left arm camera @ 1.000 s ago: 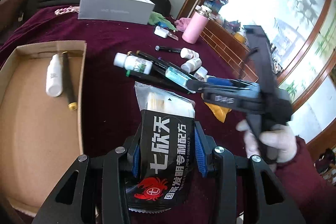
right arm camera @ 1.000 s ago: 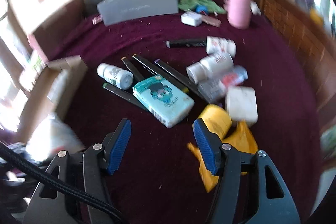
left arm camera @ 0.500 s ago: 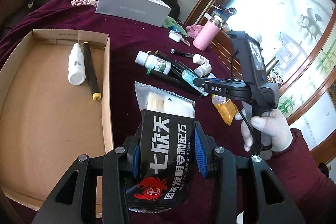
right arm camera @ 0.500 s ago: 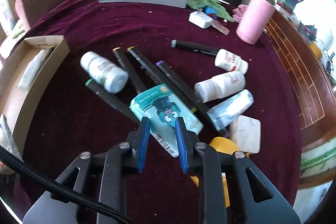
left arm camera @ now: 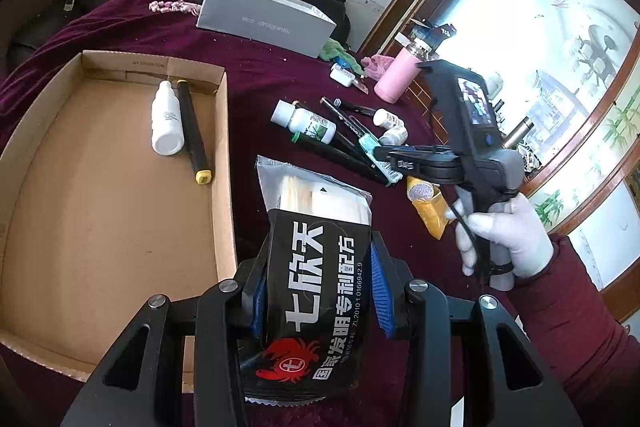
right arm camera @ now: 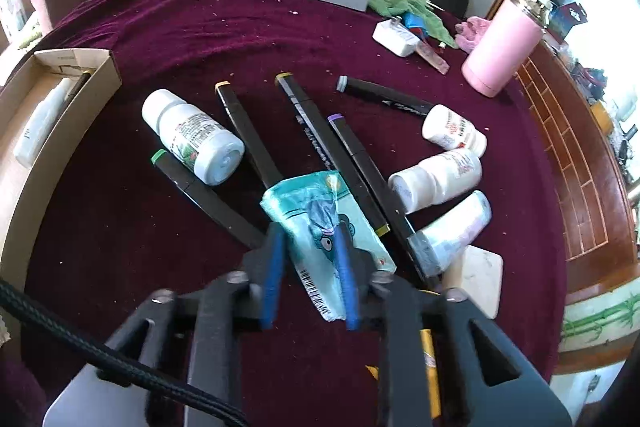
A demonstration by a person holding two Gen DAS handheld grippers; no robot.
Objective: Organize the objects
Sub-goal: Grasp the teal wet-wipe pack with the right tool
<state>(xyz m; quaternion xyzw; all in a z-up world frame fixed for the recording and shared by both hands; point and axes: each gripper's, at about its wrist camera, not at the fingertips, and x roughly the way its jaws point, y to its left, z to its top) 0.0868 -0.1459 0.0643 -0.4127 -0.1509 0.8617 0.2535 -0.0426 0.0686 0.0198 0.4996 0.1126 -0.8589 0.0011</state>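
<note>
So the teal tissue pack (right arm camera: 320,223) is now pinched: our right tongs (right arm camera: 310,259) have just been closing, from spread wide to pressed onto the pack's near end, and the wrapper crumples between the blue pads. It lies mid-pile on the maroon tabletop (right arm camera: 240,31), on top of the black markers (right arm camera: 308,131), with the white bottle (right arm camera: 196,139) at 10 o'clock from it. We'd say that means the pick is made and the lift toward the cardboard box (left arm camera: 224,163) is next.

Our left tongs (left arm camera: 316,291) grip the black sachet (left arm camera: 320,267), which hangs right beside the box's wall, not in it yet. The box holds a small white bottle (left arm camera: 166,119) and one marker (left arm camera: 194,135).

Hard to tell: whether the pack is off the markers yet, and the yellow packet (left arm camera: 428,203) at 5 o'clock is mostly hidden by the tongs.
</note>
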